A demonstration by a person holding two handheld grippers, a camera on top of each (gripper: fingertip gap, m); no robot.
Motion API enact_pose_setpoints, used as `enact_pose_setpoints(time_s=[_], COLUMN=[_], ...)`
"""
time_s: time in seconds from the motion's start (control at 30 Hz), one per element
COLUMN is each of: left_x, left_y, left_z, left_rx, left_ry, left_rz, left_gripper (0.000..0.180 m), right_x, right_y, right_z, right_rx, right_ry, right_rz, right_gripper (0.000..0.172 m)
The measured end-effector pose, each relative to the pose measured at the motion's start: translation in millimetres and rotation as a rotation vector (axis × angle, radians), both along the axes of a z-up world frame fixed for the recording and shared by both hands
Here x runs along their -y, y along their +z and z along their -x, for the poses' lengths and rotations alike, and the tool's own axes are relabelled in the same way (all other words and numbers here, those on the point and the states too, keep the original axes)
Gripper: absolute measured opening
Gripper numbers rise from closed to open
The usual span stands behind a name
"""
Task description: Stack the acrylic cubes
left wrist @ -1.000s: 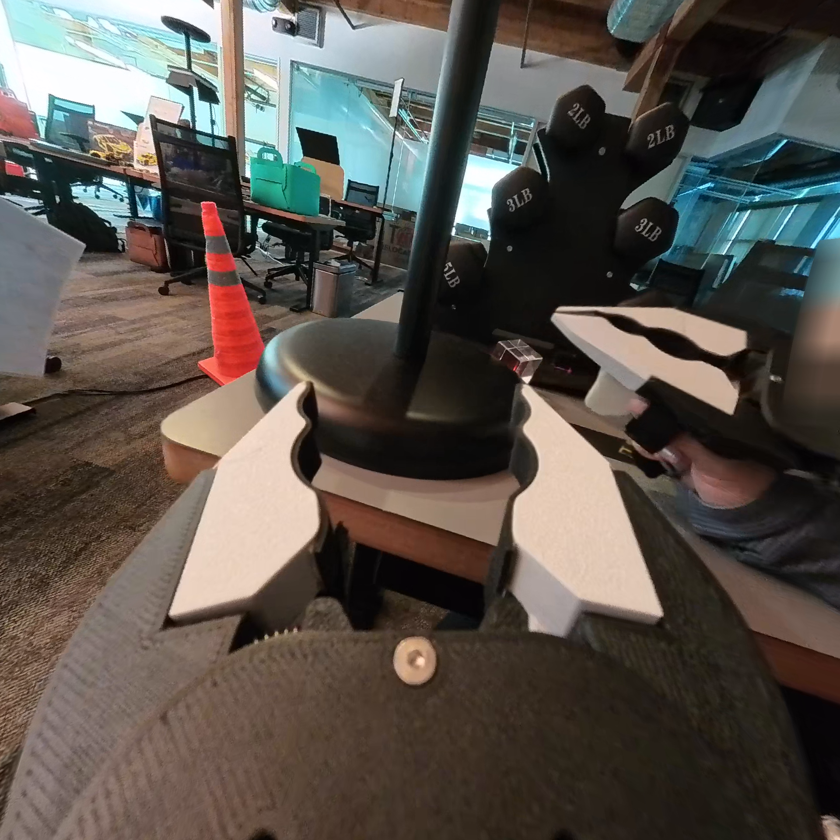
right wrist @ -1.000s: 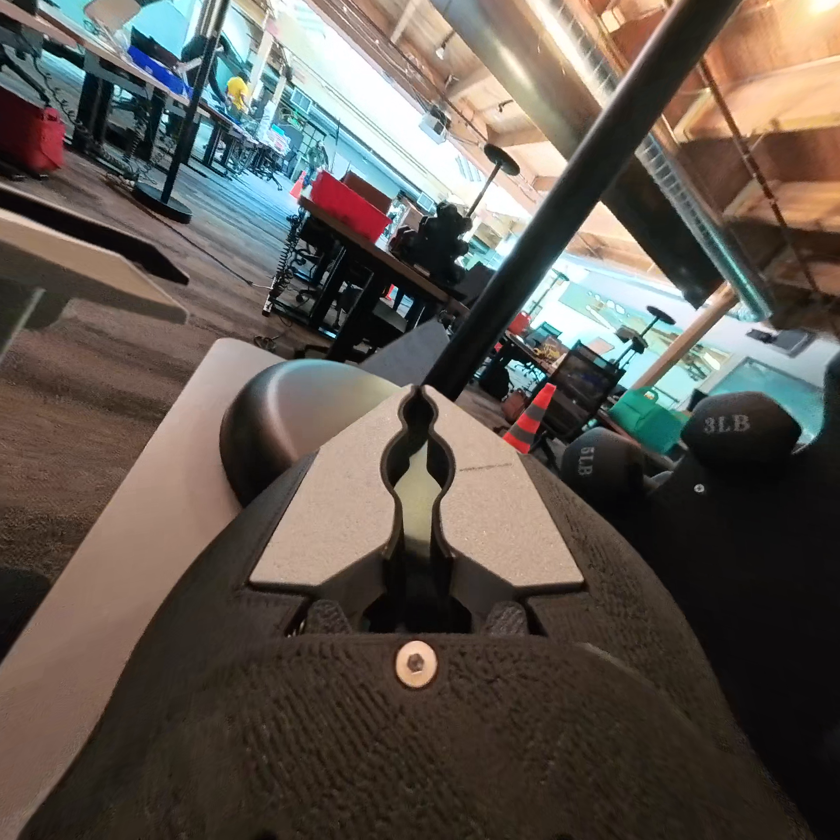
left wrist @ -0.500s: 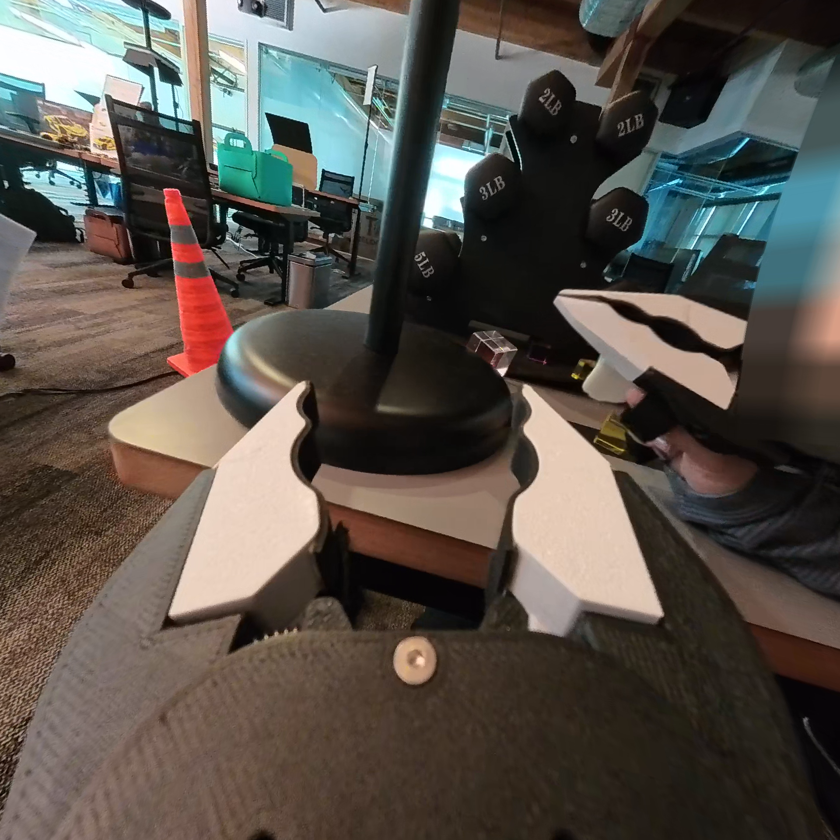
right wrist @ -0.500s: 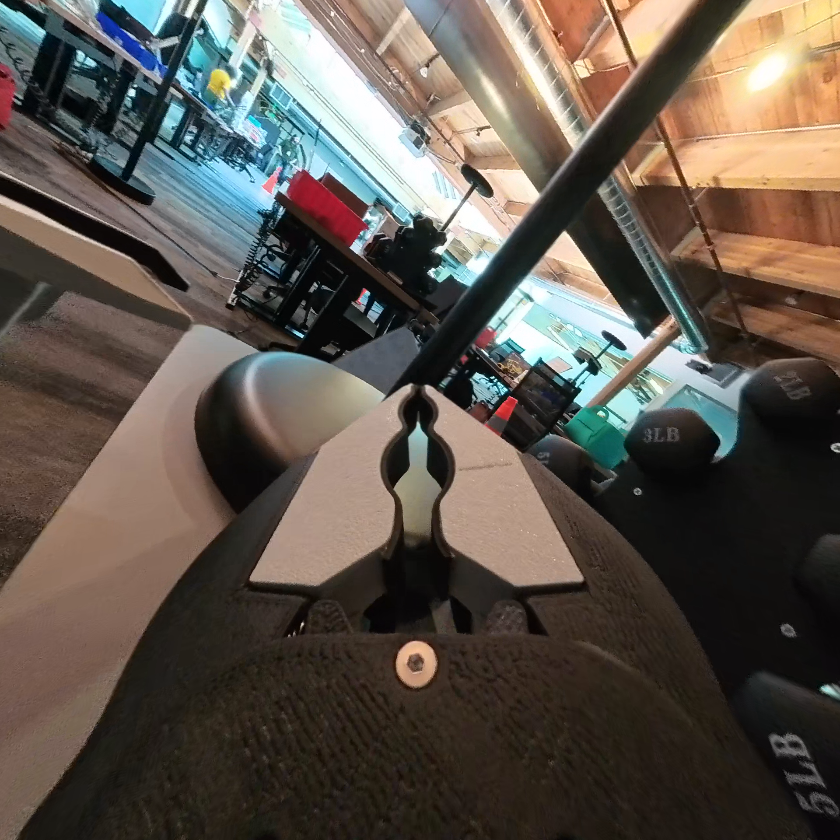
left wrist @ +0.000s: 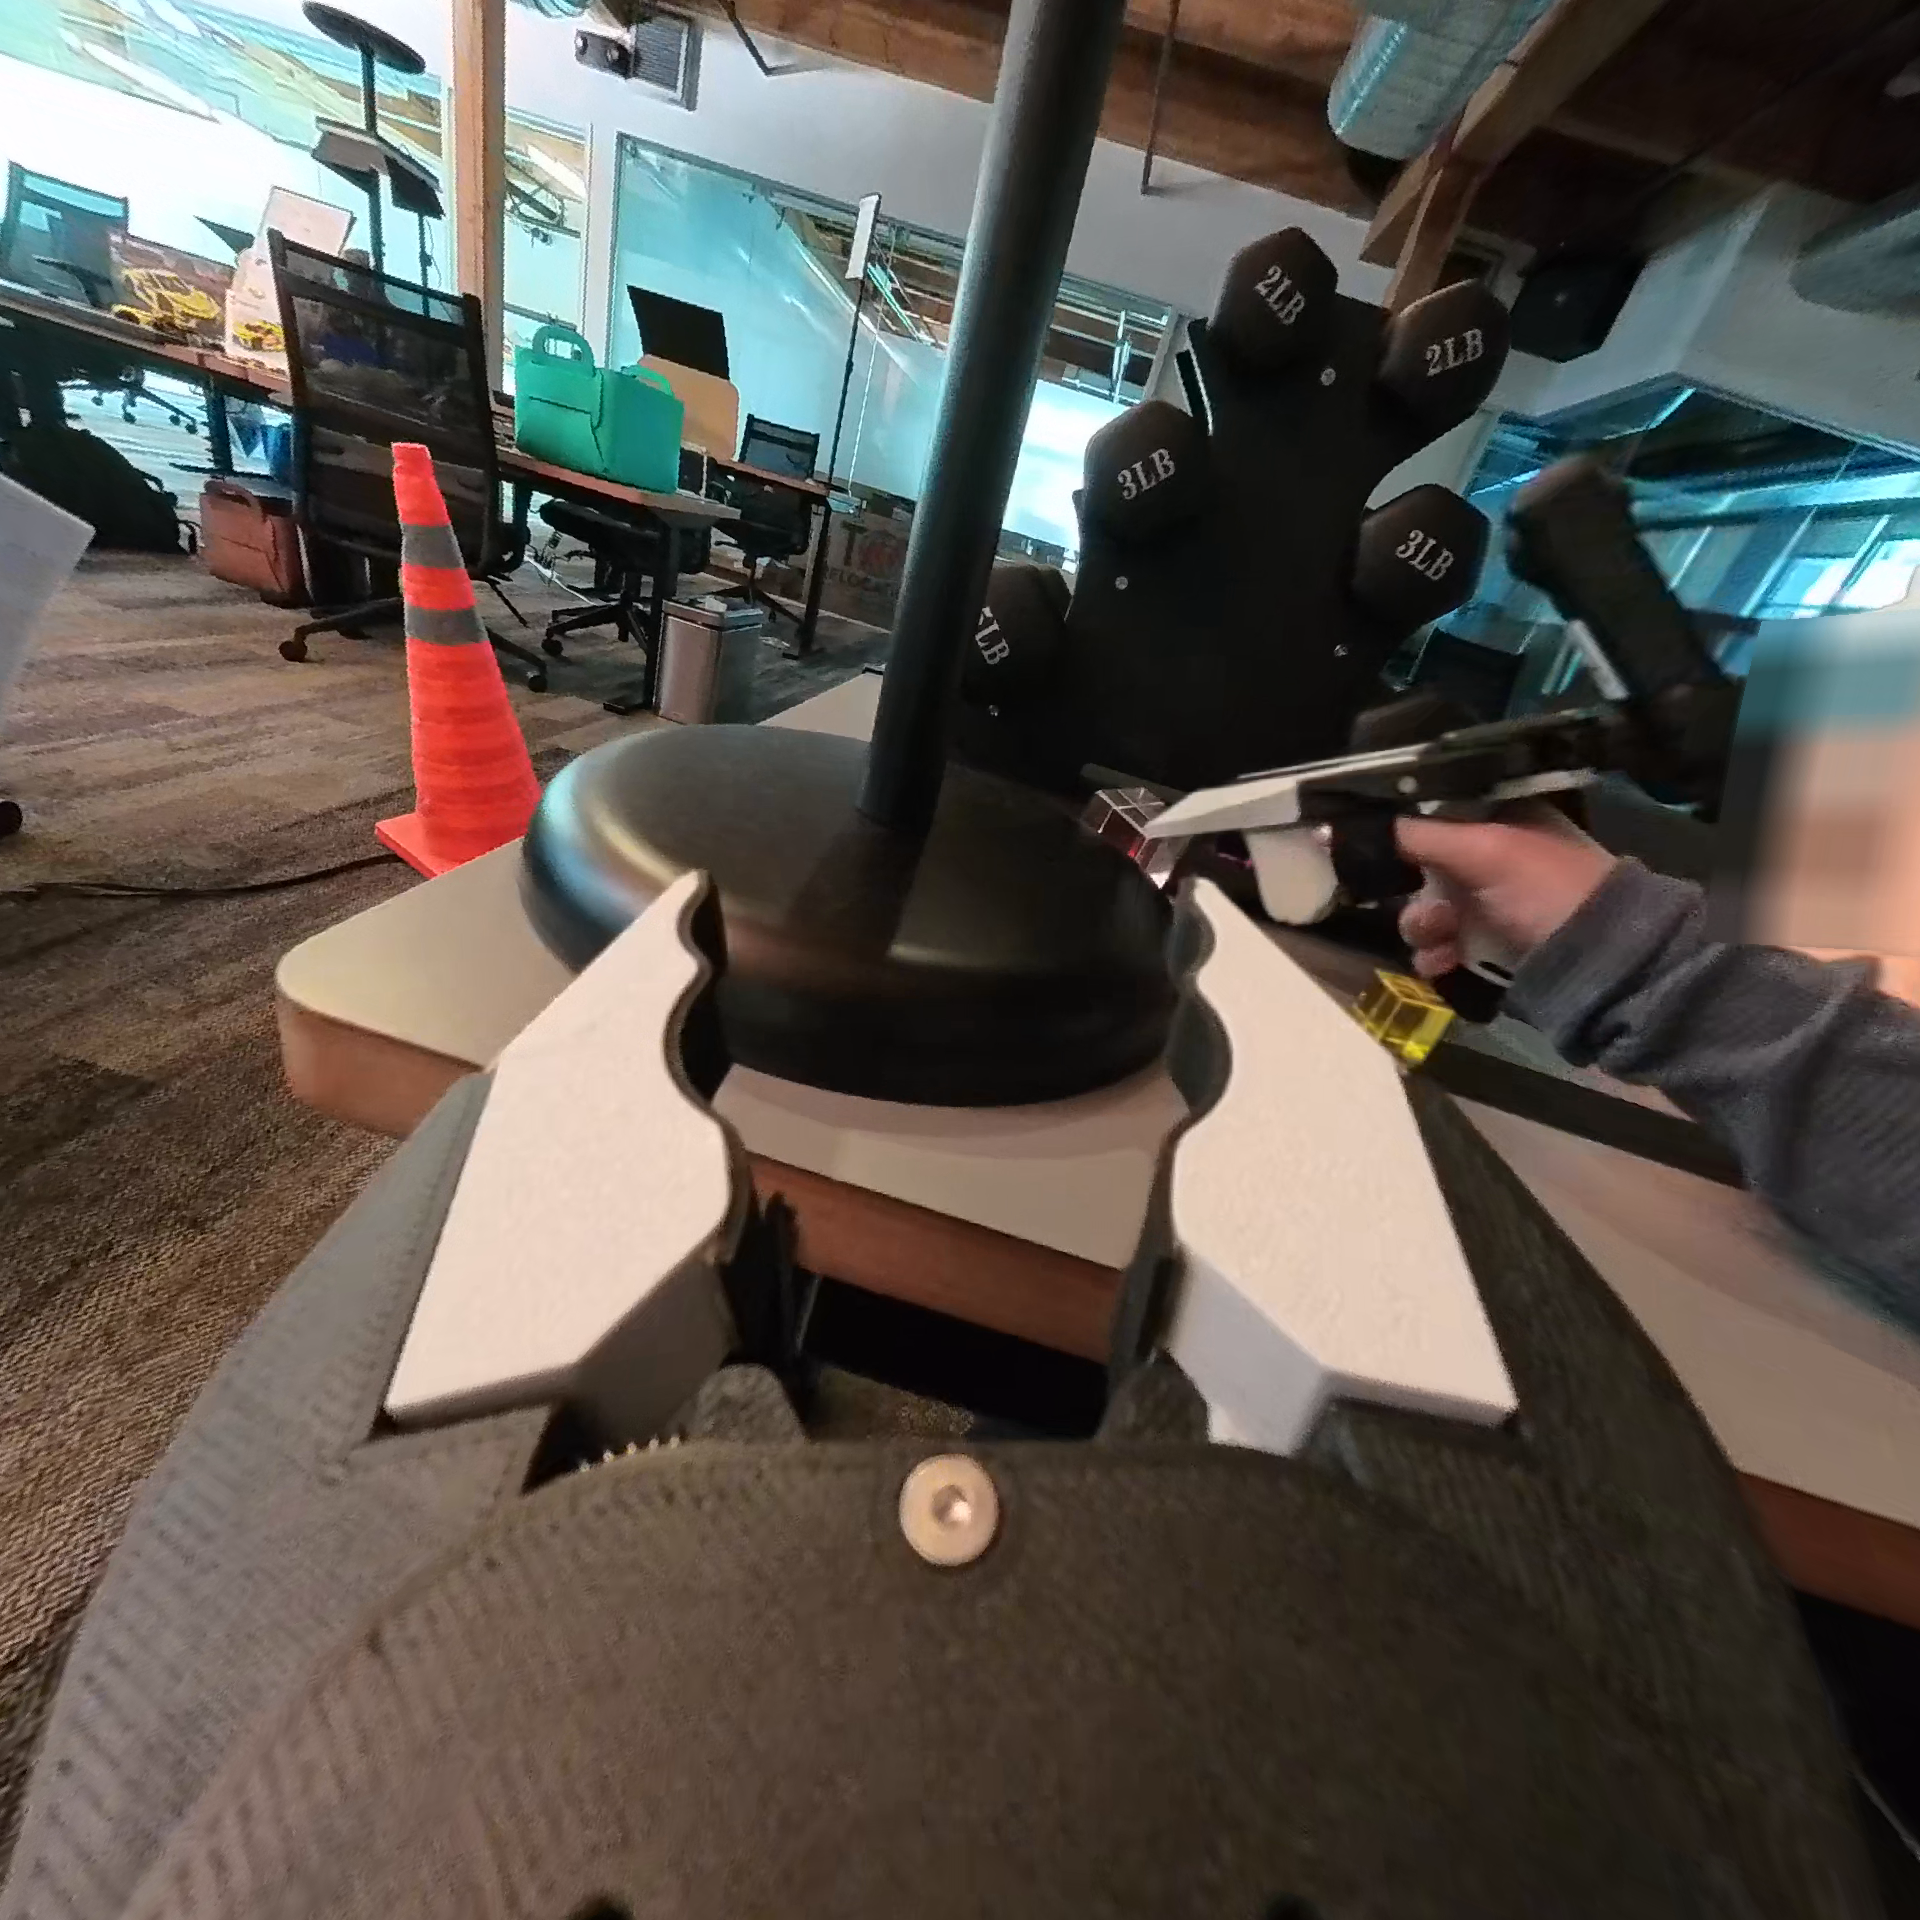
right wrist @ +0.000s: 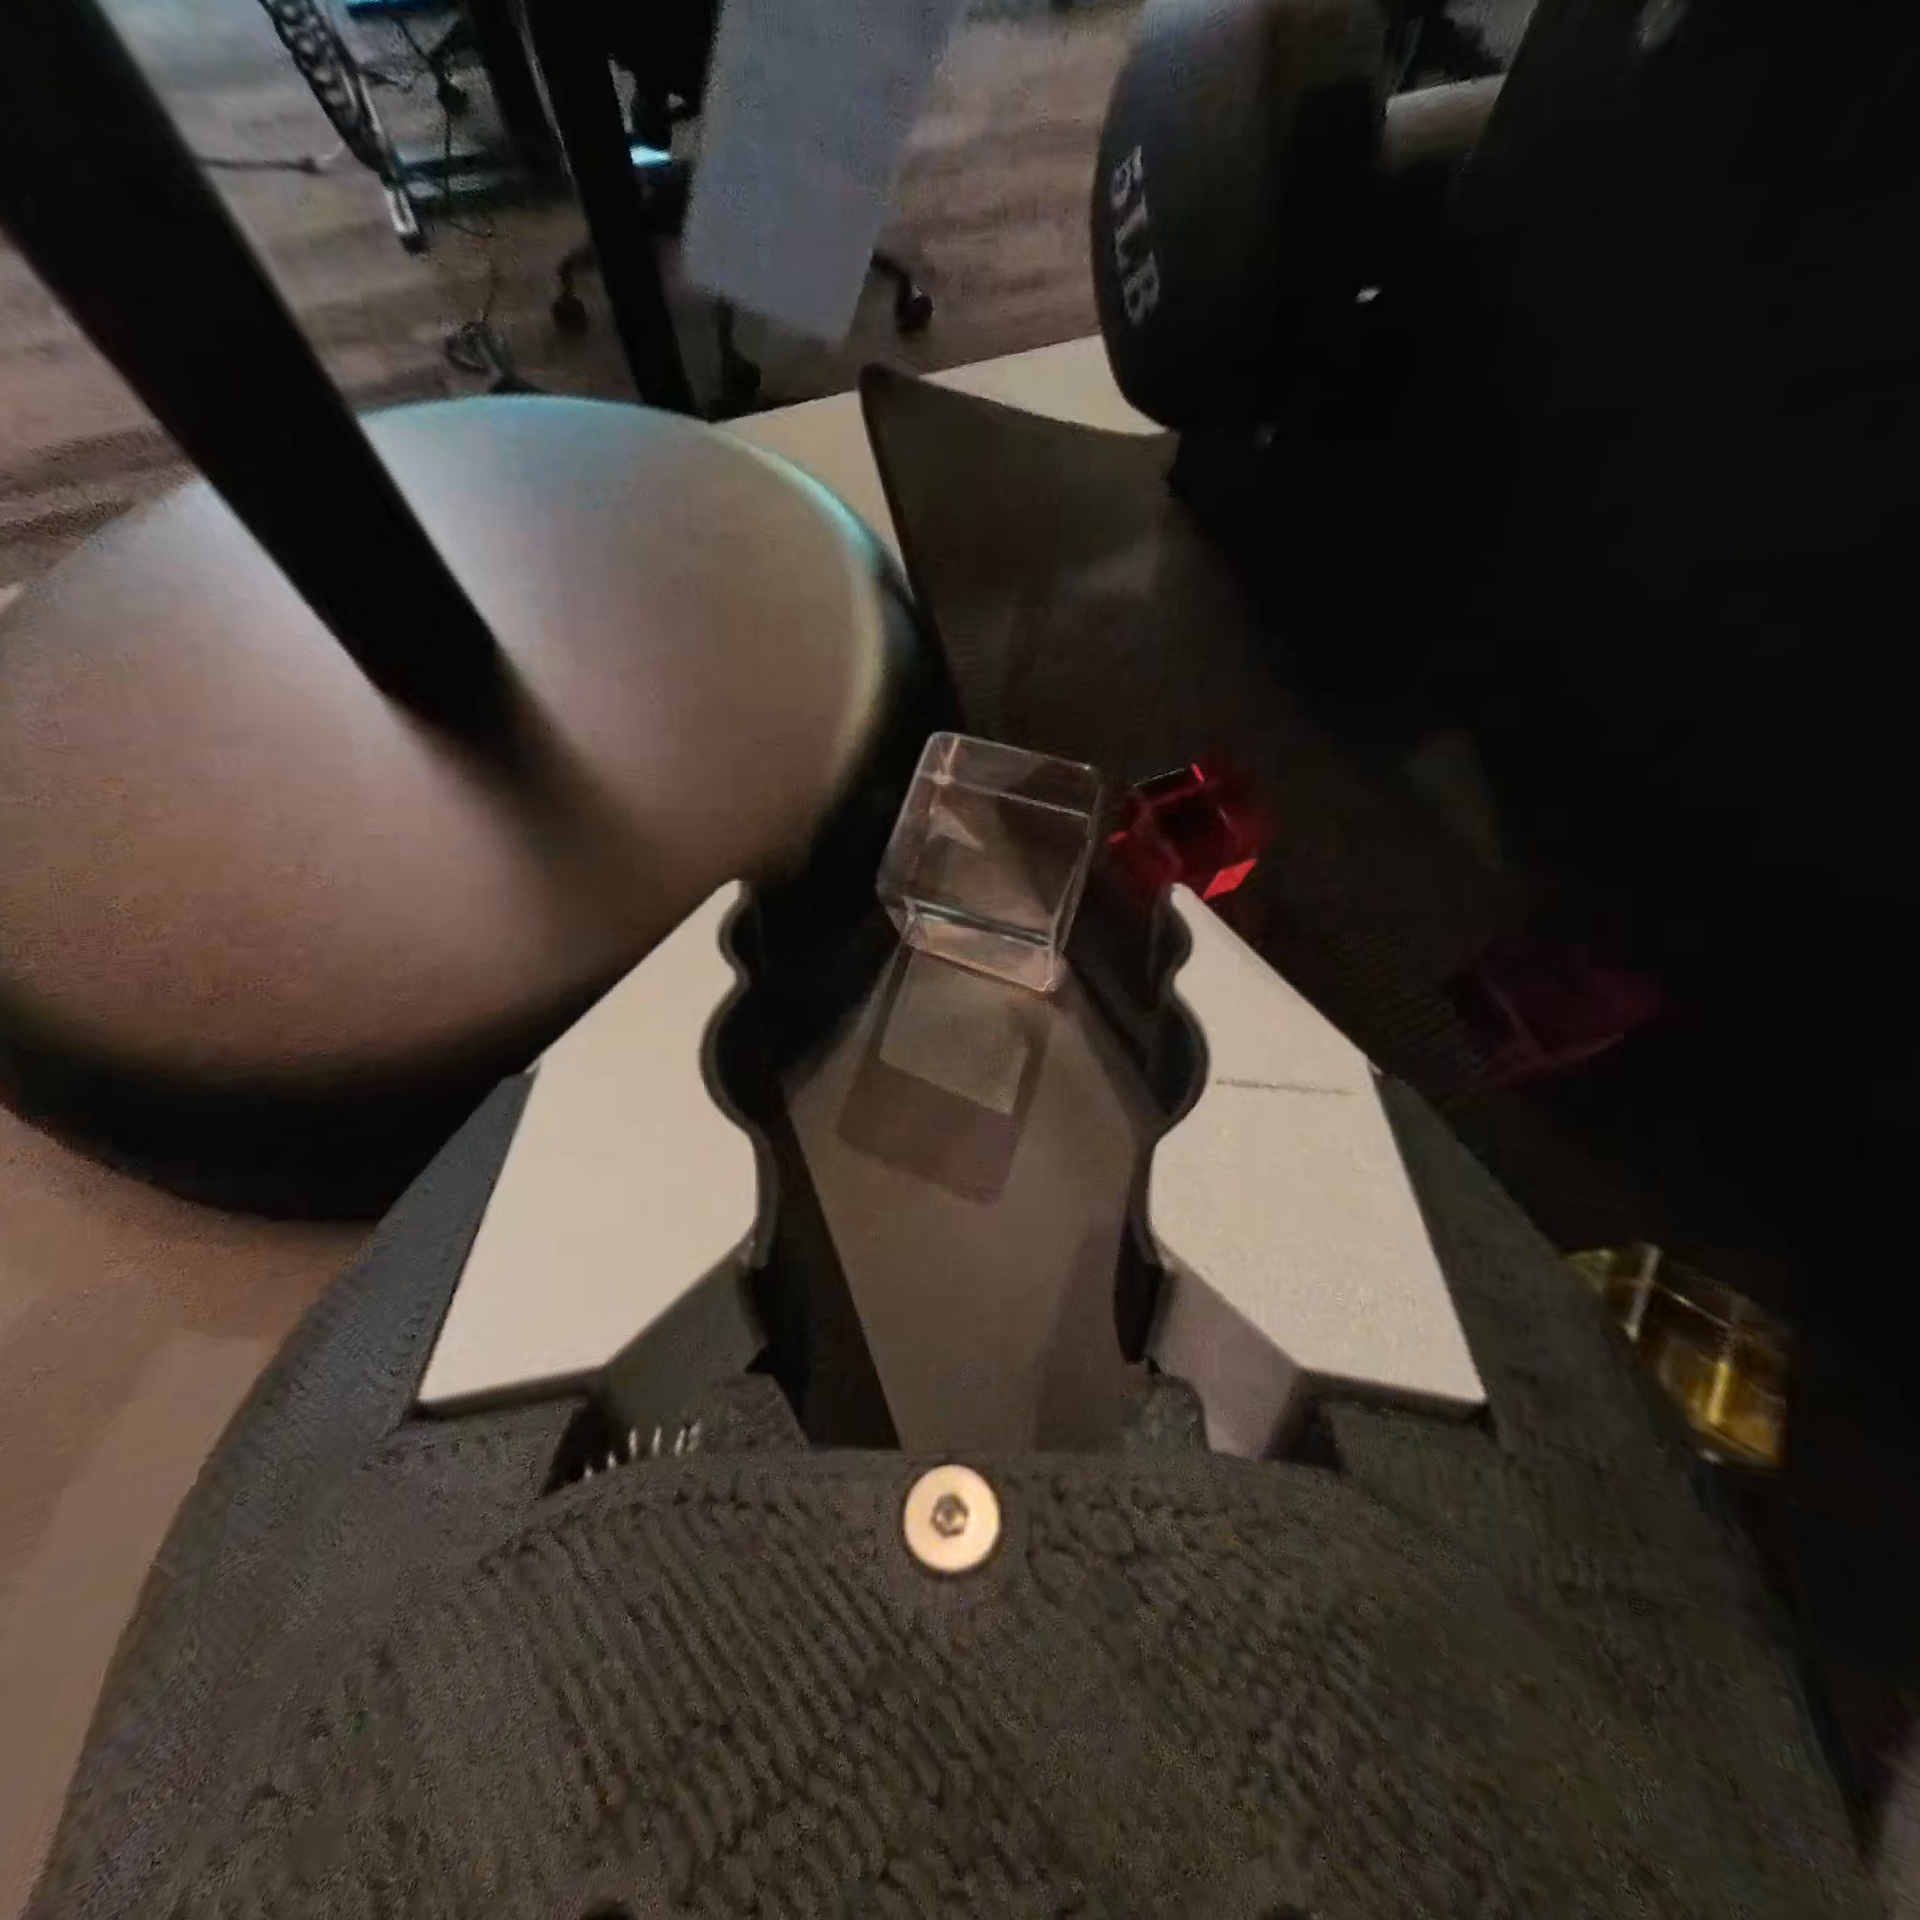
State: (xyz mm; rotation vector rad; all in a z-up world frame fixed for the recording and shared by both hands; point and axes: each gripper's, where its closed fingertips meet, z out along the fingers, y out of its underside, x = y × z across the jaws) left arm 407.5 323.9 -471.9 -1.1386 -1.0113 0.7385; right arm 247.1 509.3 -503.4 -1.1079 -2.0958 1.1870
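A: Which item lies nearest the right gripper (right wrist: 961,914)?

B: A clear cube (right wrist: 987,857), glossy, sharp-edged and transparent. It stands on a dark mat (right wrist: 1039,582) between the wide-open jaws; neither pad presses on it.

A: Adjacent items?

B: A red cube (right wrist: 1195,821) just beside it and a yellow cube (left wrist: 1403,1016) farther off, both translucent. A round, smooth black lamp base (left wrist: 727,831) with a matte pole (left wrist: 977,416) sits on the pale surface (left wrist: 416,966).

A: The left gripper (left wrist: 945,935)?

B: Jaws wide, bare, white fingers (left wrist: 582,1143) framing the base from the near edge. Behind stands a black rack of dumbbells (left wrist: 1247,540).
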Motion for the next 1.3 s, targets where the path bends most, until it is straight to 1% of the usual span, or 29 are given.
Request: enact_pose_setpoints(time_s=[0.1, 0.2, 0.27, 0.3, 0.4, 0.47, 0.53, 0.6, 0.67, 0.8, 0.9, 0.97, 1.03, 1.1, 1.3], left_x=[-2, 3, 6, 8, 12, 15, 18, 23, 26, 27, 29, 29, 30, 30, 29], left_y=[0, 1, 1, 1, 0, 0, 0, -1, 0, 3, 2, 2, 1, 1, 1], left_z=[-1, -3, -4, -4, -4, -5, -5, -5, -5, -5, -6, -6, -5, -5, -4], left_rx=[-0.005, -0.009, -0.009, -0.007, 0.004, 0.011, 0.016, 0.019, 0.015, 0.01, 0.013, 0.017, 0.021, 0.023, 0.024], left_ry=[0.0, 0.009, 0.01, 0.01, 0.012, 0.016, 0.031, 0.057, 0.085, 0.097, 0.098, 0.094, 0.092, 0.09, 0.089], left_rz=[0.016, 0.013, -0.002, -0.006, -0.009, -0.007, 0.007, 0.028, 0.047, 0.063, 0.058, 0.053, 0.051, 0.052, 0.052], left_gripper=[0.085, 0.085, 0.085, 0.085, 0.085, 0.085, 0.086, 0.088, 0.093, 0.095, 0.095, 0.094, 0.094, 0.094, 0.093], right_x=[1, 0, 3, 4, 2, 0, 5, 23, 46, 86, 109, 118, 122, 125, 124], right_y=[-9, -12, -16, -16, -15, -4, 15, 34, 48, 59, 53, 36, 16, 14, 14], right_z=[9, 16, 16, 15, 17, 17, 13, -2, -24, -52, -66, -71, -73, -73, -74], right_rx=[0.06, 0.114, 0.165, 0.183, 0.193, 0.152, 0.112, 0.086, 0.098, 0.039, 0.007, 0.005, 0.038, 0.056, 0.052], right_ry=[-0.036, -0.059, -0.036, -0.024, -0.001, 0.0, 0.037, 0.152, 0.269, 0.407, 0.481, 0.503, 0.51, 0.51, 0.507], right_rz=[-0.044, -0.092, -0.113, -0.113, -0.137, -0.14, -0.097, -0.046, 0.009, 0.034, 0.073, 0.038, 0.009, 0.064, 0.06], right_gripper=[0.073, 0.061, 0.046, 0.042, 0.042, 0.041, 0.041, 0.041, 0.041, 0.041, 0.041, 0.041, 0.041, 0.041, 0.041])
